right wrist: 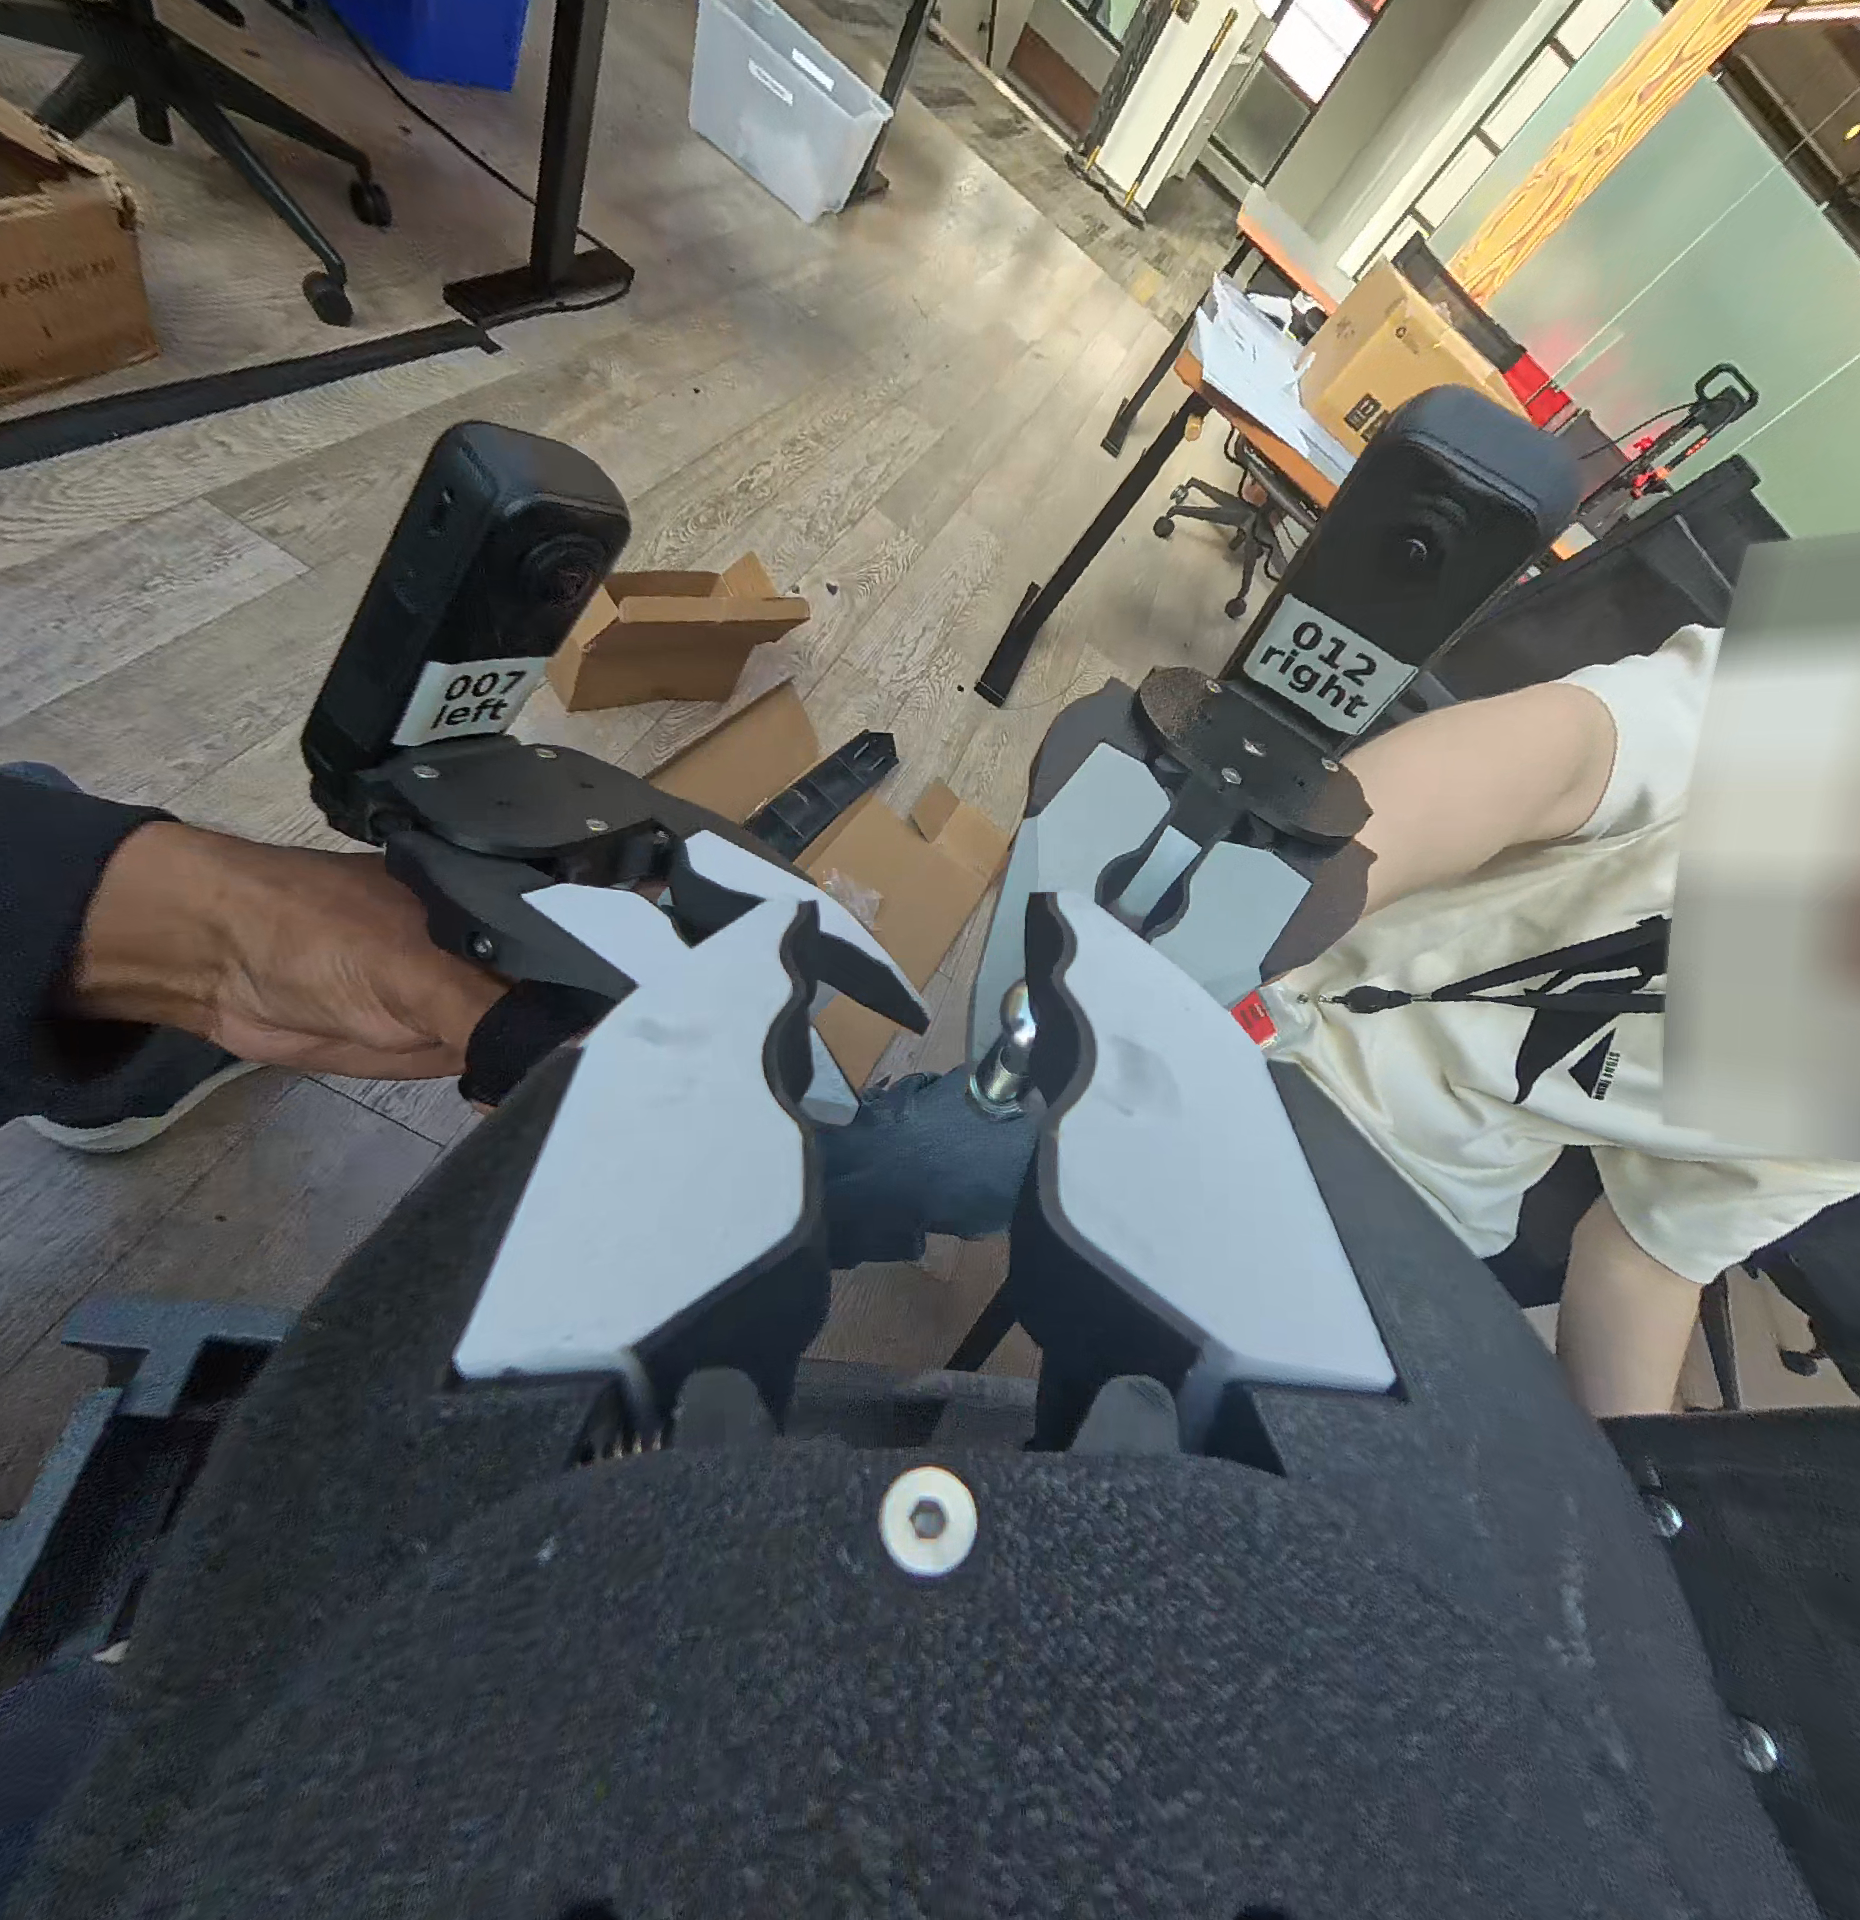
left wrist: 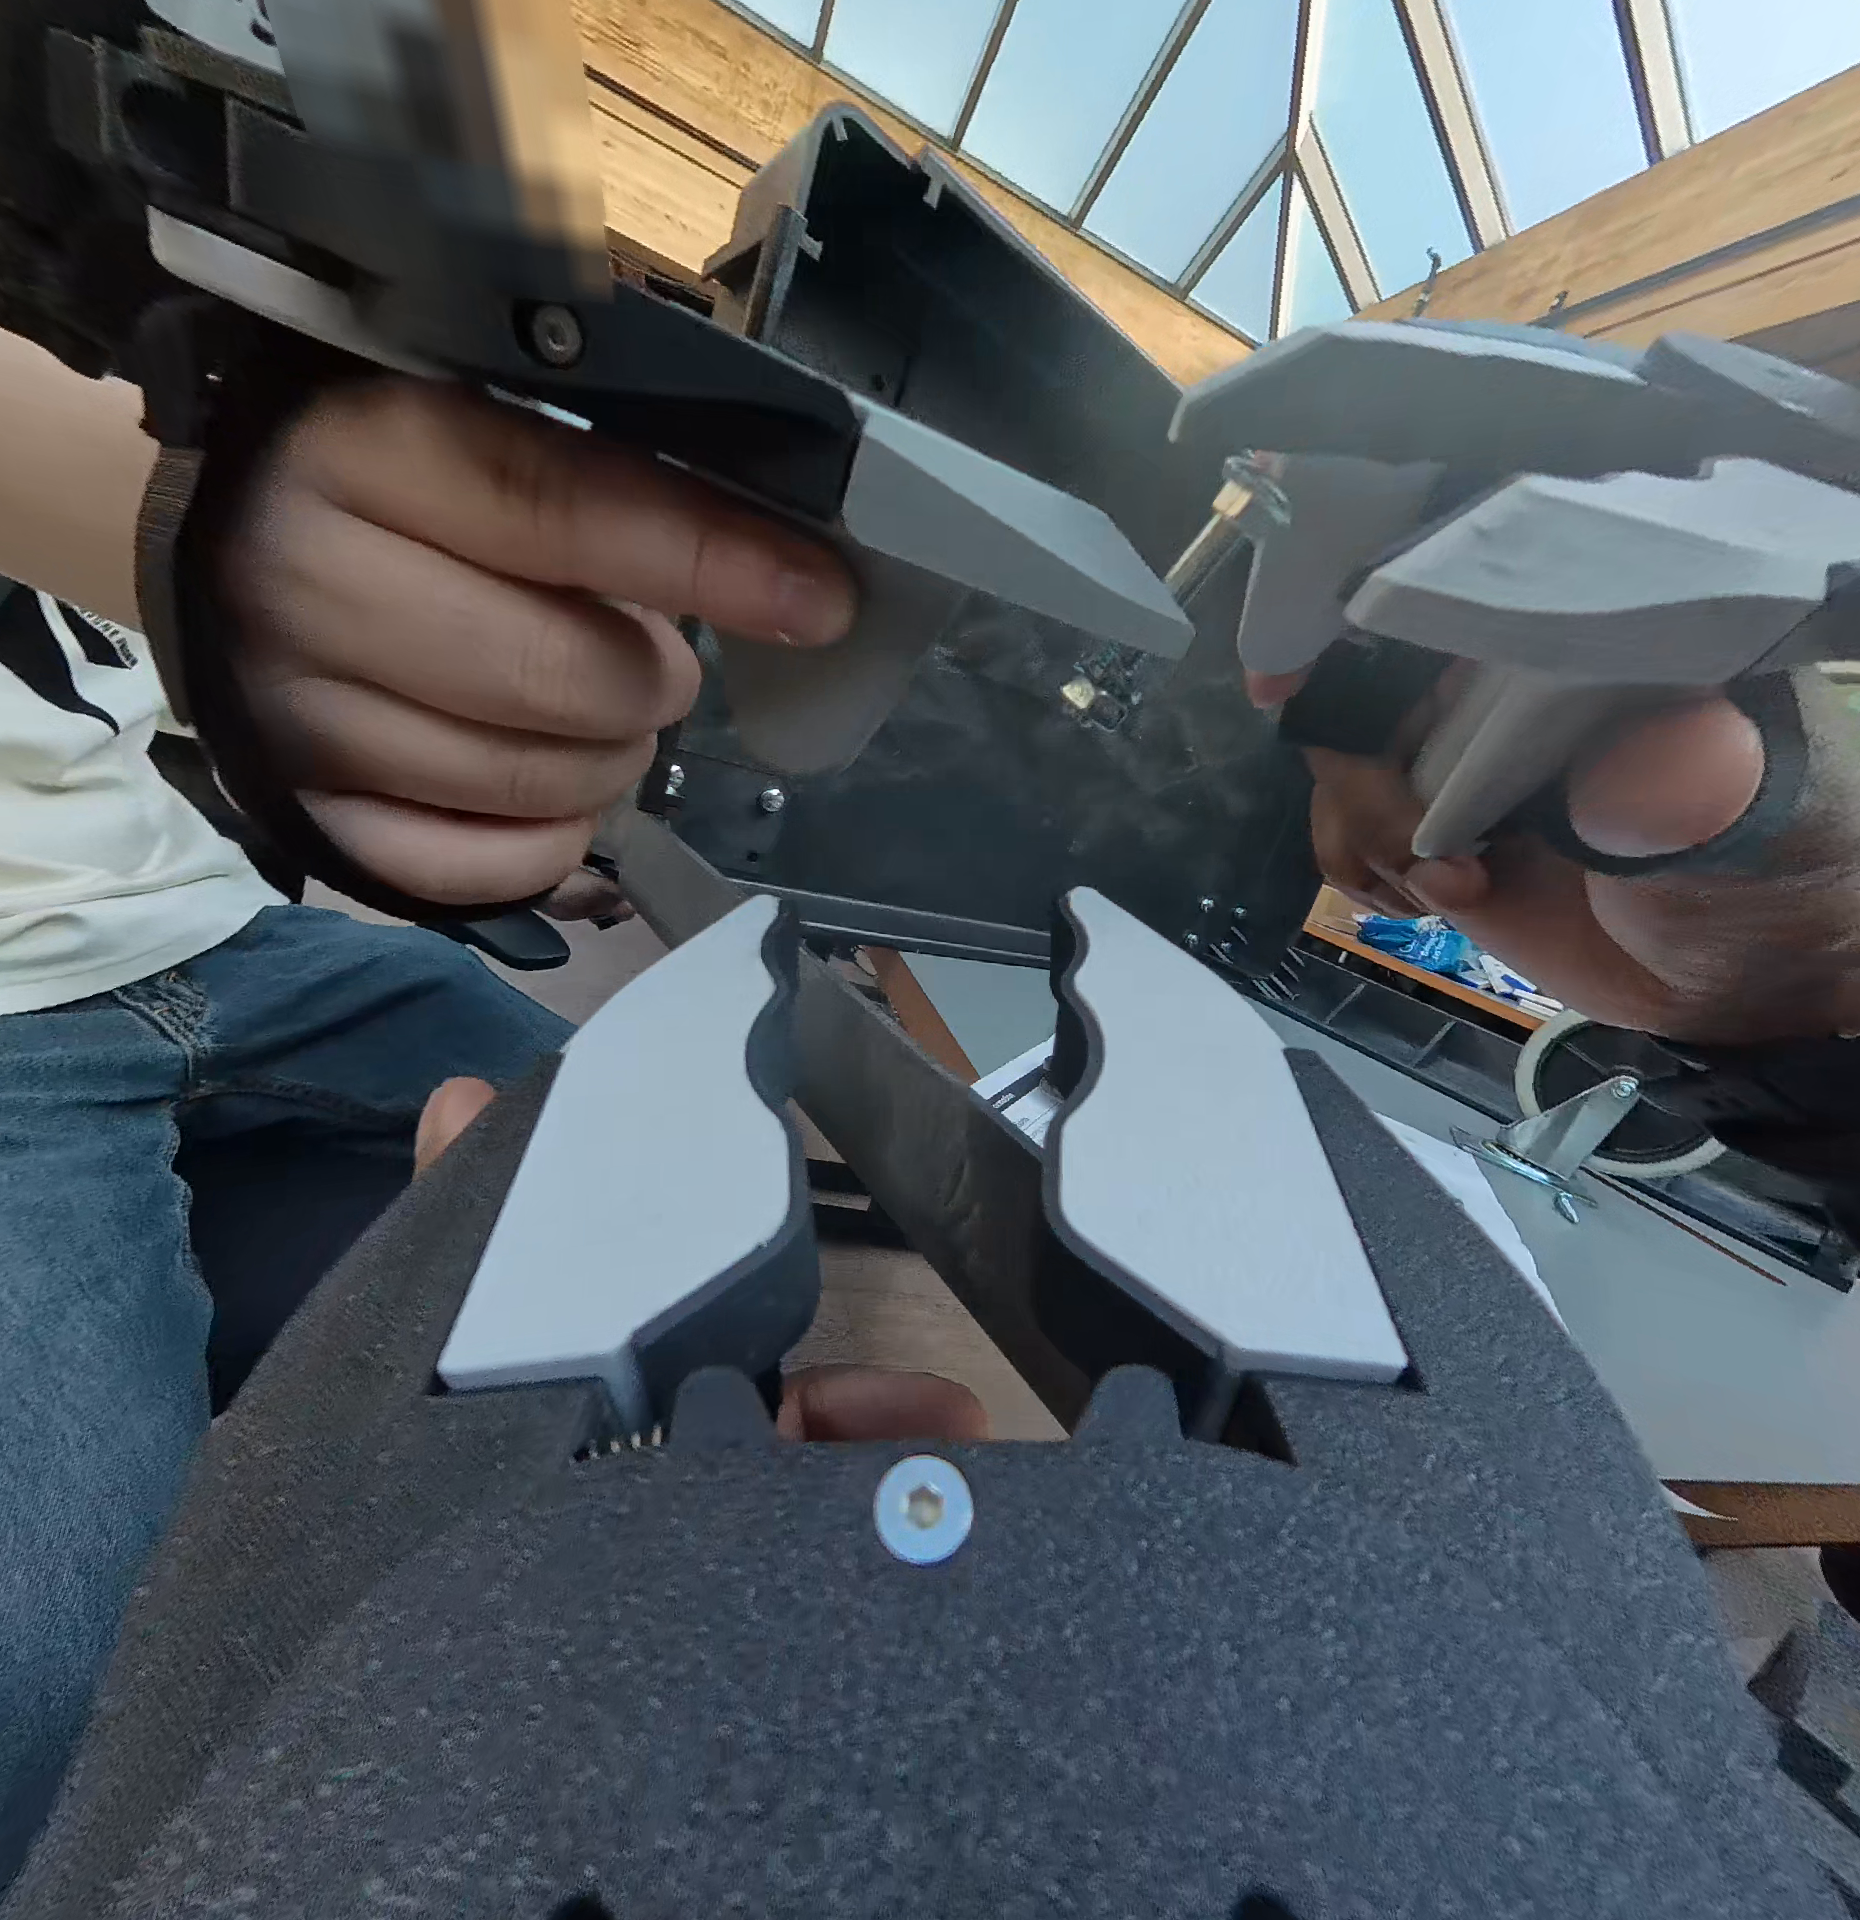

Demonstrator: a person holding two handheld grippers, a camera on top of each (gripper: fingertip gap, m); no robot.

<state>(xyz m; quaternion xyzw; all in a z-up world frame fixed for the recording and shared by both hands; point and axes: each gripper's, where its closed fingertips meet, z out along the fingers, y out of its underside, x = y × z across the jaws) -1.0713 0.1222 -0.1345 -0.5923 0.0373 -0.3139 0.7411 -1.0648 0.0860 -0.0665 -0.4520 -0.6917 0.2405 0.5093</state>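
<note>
In the left wrist view my left gripper is open. A dark slanted metal bar runs under the gap close to the left finger, and neither pad presses on it. Beyond it is a black plate with screws. In the right wrist view my right gripper is open. A shiny metal stem with a round head stands in the gap close to the right finger, on a dark part. It is not clamped.
Two more hand-held grippers work close ahead: one at the left and one at the right. They also show in the left wrist view. A caster wheel is on a grey table. Cardboard pieces lie on the wooden floor. Left tips to right tips: about 8 centimetres.
</note>
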